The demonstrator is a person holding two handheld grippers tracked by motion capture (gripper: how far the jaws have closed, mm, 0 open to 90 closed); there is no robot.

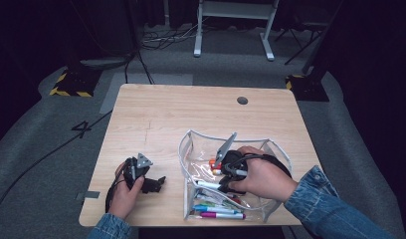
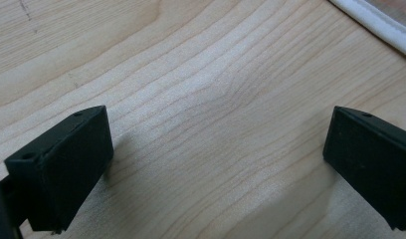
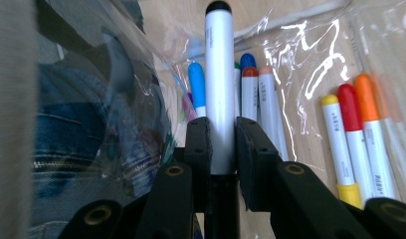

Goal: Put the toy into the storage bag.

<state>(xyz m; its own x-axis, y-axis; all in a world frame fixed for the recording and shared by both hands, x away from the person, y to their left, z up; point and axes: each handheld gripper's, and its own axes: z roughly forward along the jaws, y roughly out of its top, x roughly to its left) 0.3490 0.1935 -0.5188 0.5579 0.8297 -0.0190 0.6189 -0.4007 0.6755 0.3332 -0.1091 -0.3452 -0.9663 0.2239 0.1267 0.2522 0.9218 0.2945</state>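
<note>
Clear plastic pouch w/ white piping sits on the worktop, near-right part, mouth up; markers lie inside it. Nearest the front edge: a magenta-capped marker and a teal one, flat on the pouch bottom, side by side.

Just behind those, the right tongs are down inside the pouch, gripped by the person's right hand, denim cuff at the wrist. The tongs are clenched on a white marker w/ black cap. In the right gripper view its barrel runs straight out between the two pads, cap end away from the tongs, pads pressing both sides of the lower barrel. In the high view the same marker pokes out left of the hand, above the loose ones.

Beyond the held marker in the right gripper view: blue-capped marker just left of it, orange-brown one and a pale one just right, all lying on the pouch floor. Further right, apart from those, yellow, red and orange markers lie close together.

Left tongs rest on the bare worktop, well apart from the pouch, left hand around the body, grey plate on top. Left gripper view: jaws released, standing wide, only wood grain between them; pouch piping at far top-right corner.

Far side of the worktop: a dark round hole.
</note>
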